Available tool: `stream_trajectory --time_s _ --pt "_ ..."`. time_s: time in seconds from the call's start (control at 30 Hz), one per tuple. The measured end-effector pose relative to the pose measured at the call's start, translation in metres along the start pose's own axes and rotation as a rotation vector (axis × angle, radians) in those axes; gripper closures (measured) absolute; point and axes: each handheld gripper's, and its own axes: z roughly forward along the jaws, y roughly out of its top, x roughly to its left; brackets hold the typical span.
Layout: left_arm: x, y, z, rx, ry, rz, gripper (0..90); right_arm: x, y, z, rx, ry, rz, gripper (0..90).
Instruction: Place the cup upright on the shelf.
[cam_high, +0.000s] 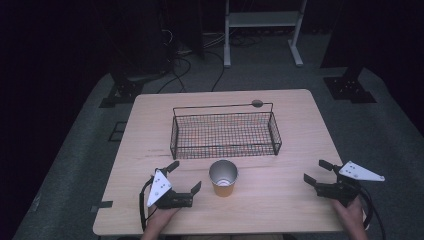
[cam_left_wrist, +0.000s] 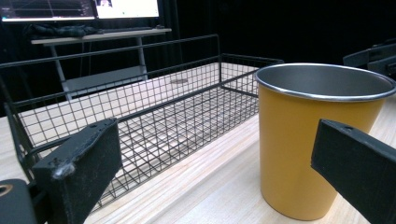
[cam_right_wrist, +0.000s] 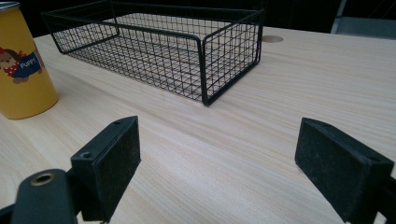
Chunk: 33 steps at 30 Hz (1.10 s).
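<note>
A yellow cup (cam_high: 223, 177) with a bare metal inside and rim stands upright on the wooden table (cam_high: 280, 200), just in front of a black wire basket (cam_high: 225, 131). My left gripper (cam_high: 184, 175) rests left of the cup, open and holding nothing; in the left gripper view the cup (cam_left_wrist: 310, 140) stands close by at the right, beside the right jaw, with the basket (cam_left_wrist: 140, 112) behind. My right gripper (cam_high: 316, 171) is open and bare near the table's right front corner. The right gripper view has the cup (cam_right_wrist: 23, 65), with a cartoon print, far left and the basket (cam_right_wrist: 163, 46) ahead.
The basket holds nothing. A round grommet hole (cam_high: 257, 103) sits in the table behind the basket. Beyond the table are a white frame stand (cam_high: 262, 30), dark stand bases (cam_high: 350, 87) and cables on the grey floor.
</note>
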Motion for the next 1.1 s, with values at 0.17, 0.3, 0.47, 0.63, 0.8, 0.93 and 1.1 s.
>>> stream_trajectory --time_s 0.17,0.3,0.47,0.63,0.8,0.93,1.1 --pt "-0.003 0.000 0.002 0.001 -0.011 0.001 1.0 0.000 0.000 0.000 0.000 -0.001 0.000 13.2" --pt "-0.006 0.001 0.004 0.003 -0.029 0.008 1.1 0.000 0.000 0.000 0.001 -0.001 -0.001 13.2" --pt "-0.011 0.002 0.005 0.000 -0.061 0.017 1.0 0.000 0.000 0.000 -0.001 0.000 0.001 13.2" --pt "-0.018 0.002 0.009 0.005 -0.095 0.025 1.0 0.000 0.000 0.000 0.001 -0.001 -0.001 13.2" --pt "-0.023 0.001 0.013 0.013 -0.120 0.033 1.0 0.000 0.000 0.000 0.000 -0.001 -0.001 13.2" --pt "-0.032 -0.001 0.020 0.034 -0.153 0.044 1.0 0.000 0.000 0.000 -0.004 0.001 0.004 13.2" --pt "-0.038 -0.001 0.027 0.044 -0.173 0.043 1.0 0.000 0.000 0.000 -0.005 0.001 0.005 13.2"
